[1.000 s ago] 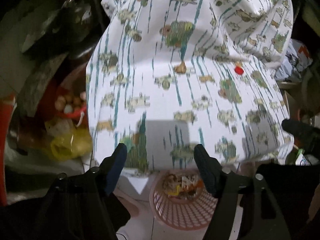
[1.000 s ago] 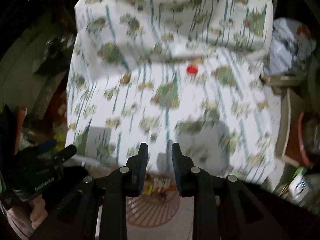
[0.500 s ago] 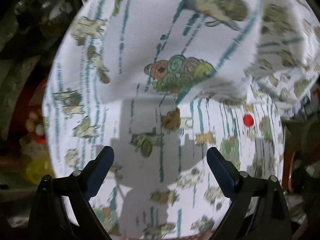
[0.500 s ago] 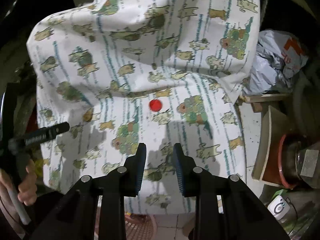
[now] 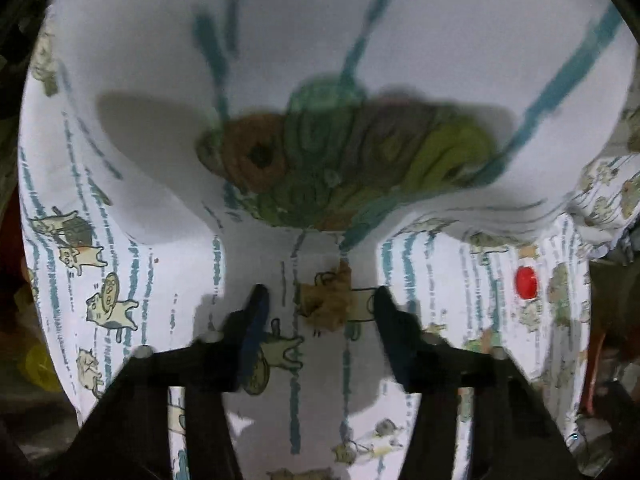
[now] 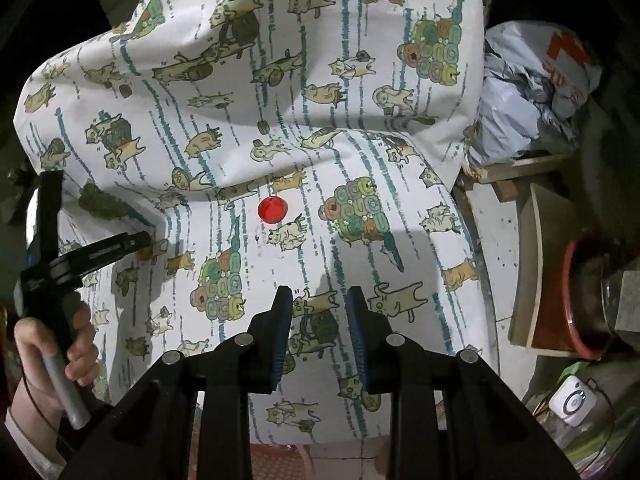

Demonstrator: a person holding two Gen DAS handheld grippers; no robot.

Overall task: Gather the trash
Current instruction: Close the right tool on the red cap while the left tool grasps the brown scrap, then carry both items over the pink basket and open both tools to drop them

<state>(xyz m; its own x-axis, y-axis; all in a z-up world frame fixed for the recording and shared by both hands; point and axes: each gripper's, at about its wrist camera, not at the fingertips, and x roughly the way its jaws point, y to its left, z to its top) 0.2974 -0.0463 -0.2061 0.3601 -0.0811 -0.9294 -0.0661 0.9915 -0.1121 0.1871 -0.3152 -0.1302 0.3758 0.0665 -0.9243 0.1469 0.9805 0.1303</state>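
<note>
A crumpled brown scrap [image 5: 326,300] lies on a seat covered with a white cat-print cloth [image 5: 160,280]. My left gripper [image 5: 320,308] is open, low over the seat, its fingers on either side of the scrap without touching it. A red bottle cap [image 5: 525,282] lies to the right; it also shows in the right wrist view [image 6: 272,209]. My right gripper [image 6: 318,312] is open a little and empty, held above the seat's front, short of the cap. The left gripper's body [image 6: 80,256] shows at the left of the right wrist view.
The cloth-covered backrest [image 6: 320,60] rises behind the seat. A crumpled grey plastic bag [image 6: 528,92] sits at the right, with a wooden board [image 6: 536,264] and a red-rimmed pot [image 6: 584,292] below it. A pink basket [image 6: 280,460] peeks out under the seat's front edge.
My left gripper has moved forward and down until the brown scrap lies between its open fingers. My right gripper has moved forward over the seat toward the red cap.
</note>
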